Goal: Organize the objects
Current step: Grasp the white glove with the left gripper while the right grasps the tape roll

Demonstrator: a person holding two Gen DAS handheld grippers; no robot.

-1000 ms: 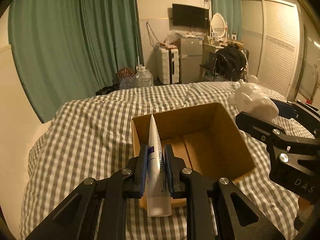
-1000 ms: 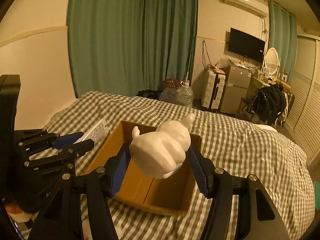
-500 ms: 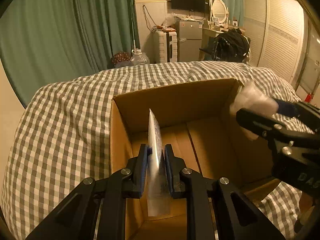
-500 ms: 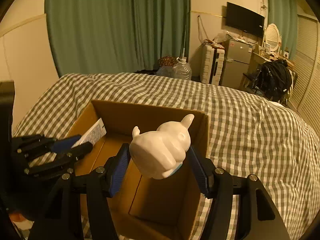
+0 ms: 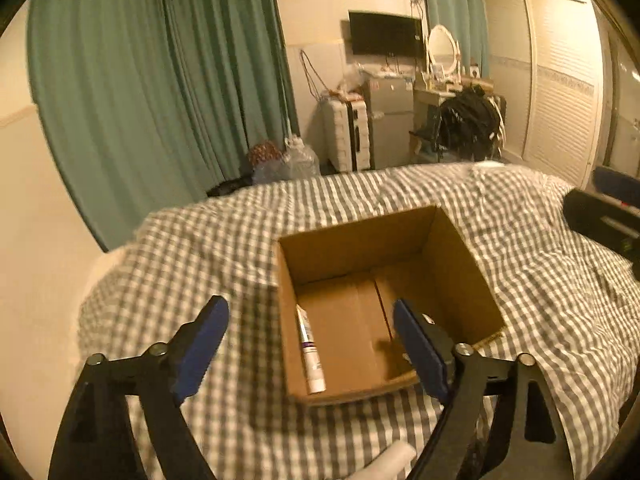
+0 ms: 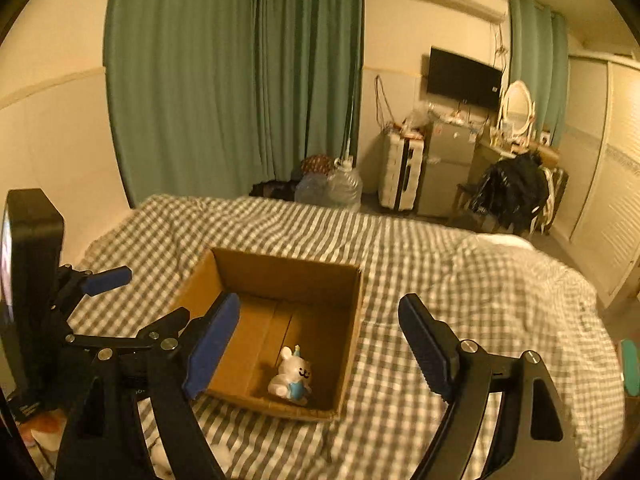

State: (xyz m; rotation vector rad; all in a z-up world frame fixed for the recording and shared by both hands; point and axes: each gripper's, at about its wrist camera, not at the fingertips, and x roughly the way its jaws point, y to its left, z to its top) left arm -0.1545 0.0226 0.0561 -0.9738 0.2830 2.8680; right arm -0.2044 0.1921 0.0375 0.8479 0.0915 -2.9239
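An open brown cardboard box [image 5: 404, 248] sits on a bed covered with a grey-and-white checked quilt [image 5: 208, 256]. Inside it, a white squeeze tube with a purple band [image 5: 310, 350] lies flat along the left wall of the box floor, cap end toward the near wall. A small white rabbit figurine with a blue star on its front [image 6: 291, 378] sits upright on the box floor near the near right corner.

The left tool [image 5: 308, 350] hangs above the near edge of the box, its blue-padded jaws spread wide; they have just been opening, and nothing is between the pads, the tube lying loose below them. The right tool [image 6: 318, 346] is likewise released, its jaws just having opened further, with the rabbit figurine resting free in the box beneath the gap.

At the bottom edge of the left wrist view a white cylindrical object [image 5: 390, 458] lies on the quilt, blurred and mostly cut off. Green curtains [image 6: 240, 80] hang behind the bed.
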